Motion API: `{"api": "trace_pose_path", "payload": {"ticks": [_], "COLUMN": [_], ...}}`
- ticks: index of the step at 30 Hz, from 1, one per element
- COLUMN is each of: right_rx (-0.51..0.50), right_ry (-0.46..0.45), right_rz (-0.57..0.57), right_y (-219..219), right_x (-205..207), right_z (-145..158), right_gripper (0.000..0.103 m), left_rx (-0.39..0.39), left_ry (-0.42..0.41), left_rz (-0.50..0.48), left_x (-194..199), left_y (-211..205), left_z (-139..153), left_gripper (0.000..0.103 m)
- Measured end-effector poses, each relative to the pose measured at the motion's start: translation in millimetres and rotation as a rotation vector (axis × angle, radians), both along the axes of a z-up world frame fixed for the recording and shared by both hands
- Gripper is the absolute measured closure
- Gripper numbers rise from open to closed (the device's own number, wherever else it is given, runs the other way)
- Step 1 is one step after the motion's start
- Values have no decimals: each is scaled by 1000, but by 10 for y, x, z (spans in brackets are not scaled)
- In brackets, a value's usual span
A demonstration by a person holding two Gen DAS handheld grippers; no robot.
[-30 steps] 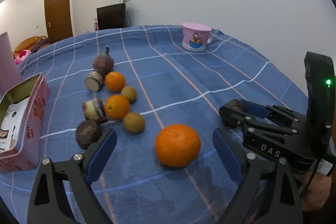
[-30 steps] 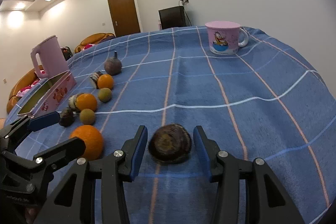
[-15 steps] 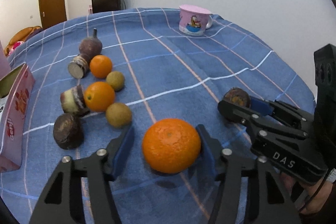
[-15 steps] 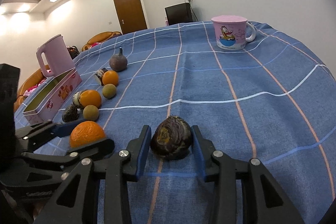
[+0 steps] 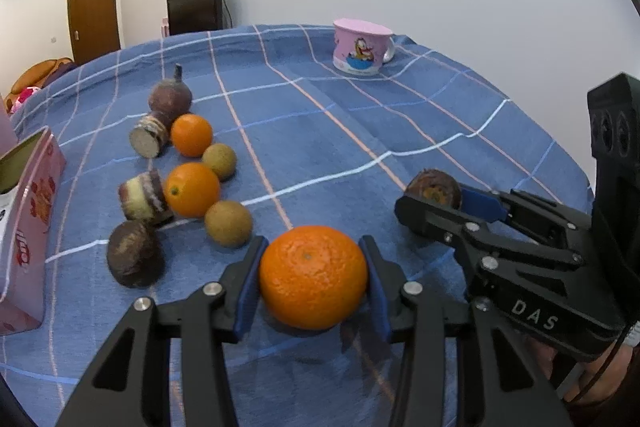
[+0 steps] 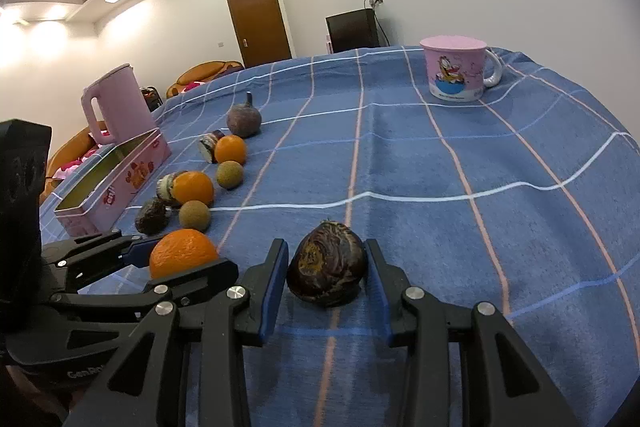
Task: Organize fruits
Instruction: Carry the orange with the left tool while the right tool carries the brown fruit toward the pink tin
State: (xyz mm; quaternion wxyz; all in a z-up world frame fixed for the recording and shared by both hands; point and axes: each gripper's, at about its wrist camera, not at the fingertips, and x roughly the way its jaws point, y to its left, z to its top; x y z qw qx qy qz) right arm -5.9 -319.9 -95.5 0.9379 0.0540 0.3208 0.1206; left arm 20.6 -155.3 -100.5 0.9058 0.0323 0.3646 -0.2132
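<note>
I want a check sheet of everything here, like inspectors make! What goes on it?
Surface: blue checked cloth, a few wrinkles.
Job's things: big orange and dark wrinkled fruit in front; rows behind of two small oranges, two brownish round fruits and dark purple fruits, some cut.
Clutter: pink cartoon mug, pink open tin, pink kettle.
Grippers: left tool shut on the big orange; right tool pads close against the dark wrinkled fruit.
Cables: one at the wall socket.
Surroundings: brown door, black cabinet, white walls.

Blue checked cloth (image 5: 360, 131), fruits (image 5: 192, 135), mug (image 5: 362, 47)
</note>
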Motion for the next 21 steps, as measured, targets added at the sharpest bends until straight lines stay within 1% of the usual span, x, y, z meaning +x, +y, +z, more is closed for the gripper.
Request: {"api": "trace_pose_path", "payload": {"ticks": [8, 15, 21], "right_rx": [-5, -12, -20], "right_ry": [-29, -51, -67], "right_rz": [26, 56, 92], "right_y": [136, 269, 425], "right_x": [-22, -3, 37], "right_z": [77, 154, 220], "right_gripper": [63, 63, 63], "left_rx": [-1, 12, -1], "left_ry": [-54, -108, -133], "left_rz": [39, 89, 133], "left_x": [-28, -47, -44], "left_y": [157, 291, 467], "left_z": [100, 193, 279], "left_gripper": [56, 56, 56]}}
